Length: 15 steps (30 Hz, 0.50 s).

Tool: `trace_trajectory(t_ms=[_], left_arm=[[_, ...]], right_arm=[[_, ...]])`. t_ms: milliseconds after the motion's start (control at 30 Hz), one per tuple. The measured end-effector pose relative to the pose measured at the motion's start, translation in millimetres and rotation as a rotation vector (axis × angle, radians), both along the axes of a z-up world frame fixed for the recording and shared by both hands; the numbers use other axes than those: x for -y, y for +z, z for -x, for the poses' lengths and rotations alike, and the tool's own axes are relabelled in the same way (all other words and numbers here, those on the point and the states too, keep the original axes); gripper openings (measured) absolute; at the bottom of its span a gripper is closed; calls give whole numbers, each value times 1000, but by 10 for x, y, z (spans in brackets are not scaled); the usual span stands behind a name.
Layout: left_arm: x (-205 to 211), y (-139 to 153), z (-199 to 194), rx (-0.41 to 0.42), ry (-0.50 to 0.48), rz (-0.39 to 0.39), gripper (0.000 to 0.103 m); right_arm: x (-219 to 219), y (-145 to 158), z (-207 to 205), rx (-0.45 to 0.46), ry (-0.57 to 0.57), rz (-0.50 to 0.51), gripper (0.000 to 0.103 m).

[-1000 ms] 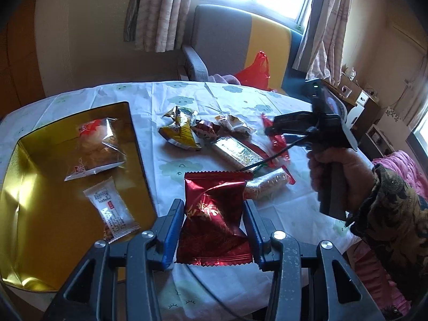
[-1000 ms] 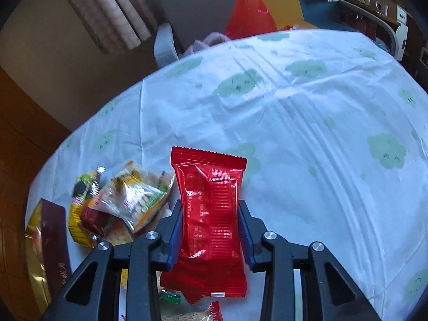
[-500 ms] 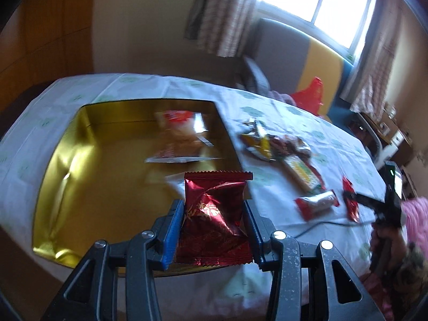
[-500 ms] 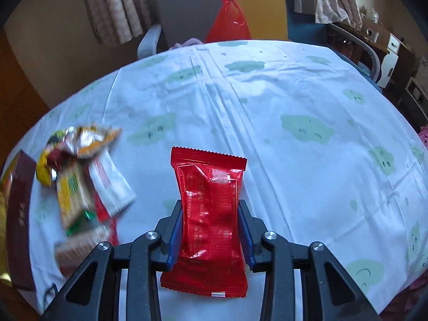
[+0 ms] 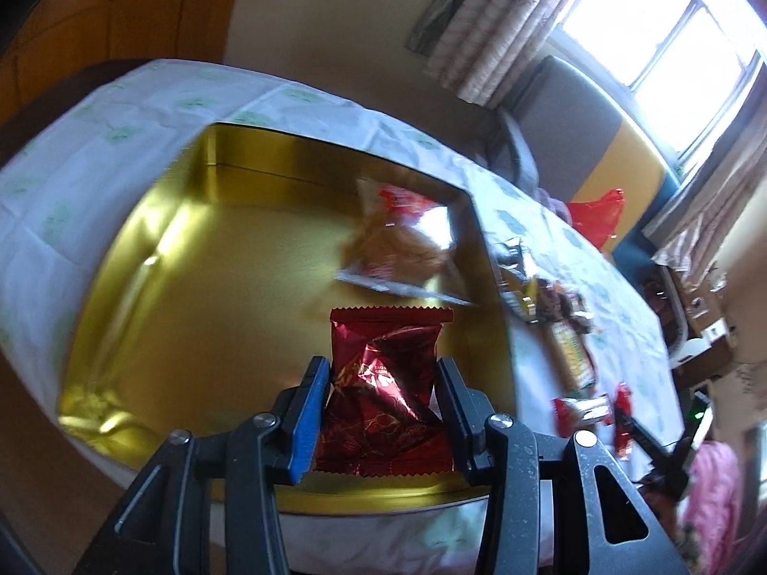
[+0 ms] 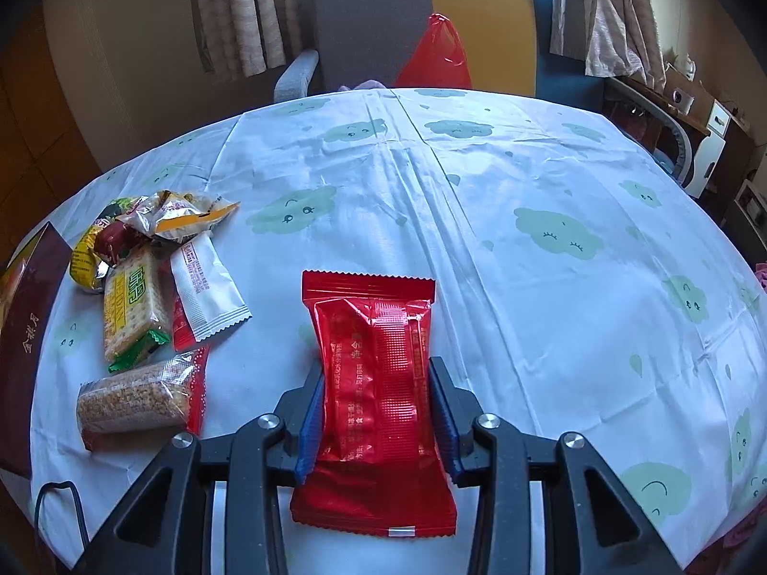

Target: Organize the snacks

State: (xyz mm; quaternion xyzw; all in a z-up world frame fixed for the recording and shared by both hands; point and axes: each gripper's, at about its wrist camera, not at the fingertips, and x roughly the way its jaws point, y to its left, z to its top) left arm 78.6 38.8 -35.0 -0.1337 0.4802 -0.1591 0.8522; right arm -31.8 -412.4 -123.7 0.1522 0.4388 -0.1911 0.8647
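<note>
My left gripper point(image 5: 383, 364) is shut on a dark red foil snack packet point(image 5: 383, 412) and holds it above the open gold tin point(image 5: 191, 287). Inside the tin, at its far right side, lies a clear-wrapped snack point(image 5: 402, 249). In the right wrist view, a bright red snack packet point(image 6: 378, 335) stands between the pads of my right gripper point(image 6: 376, 366), low over the cloud-print tablecloth point(image 6: 551, 191). The pads still touch the packet's sides while the jaws are opening. A pile of loose snacks point(image 6: 139, 297) lies to its left.
The pile holds a cracker pack, a white sachet point(image 6: 206, 287) and a sesame bar point(image 6: 129, 397). The tin's maroon outer wall point(image 6: 29, 335) runs along the left edge of the right wrist view. A black cable point(image 6: 57, 503) hangs at the near table edge. A chair point(image 6: 374, 24) with a red bag point(image 6: 436, 57) stands behind the table.
My left gripper has swung left with the dark red packet, from beside the tin to over its inside. My right gripper has moved right of the snack pile, still carrying the bright red packet.
</note>
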Motion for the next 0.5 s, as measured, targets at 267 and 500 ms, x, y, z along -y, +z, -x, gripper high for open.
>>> trace_trajectory(t_ms=[267,500], left_arm=[[458,-106,-318,-44,-46,22,46],[608,-296,-492,-71,-49,-24,45]], right_arm=[[-19,-4,5,1,17,16,41],[-31,-8,19,7,22,26,41]])
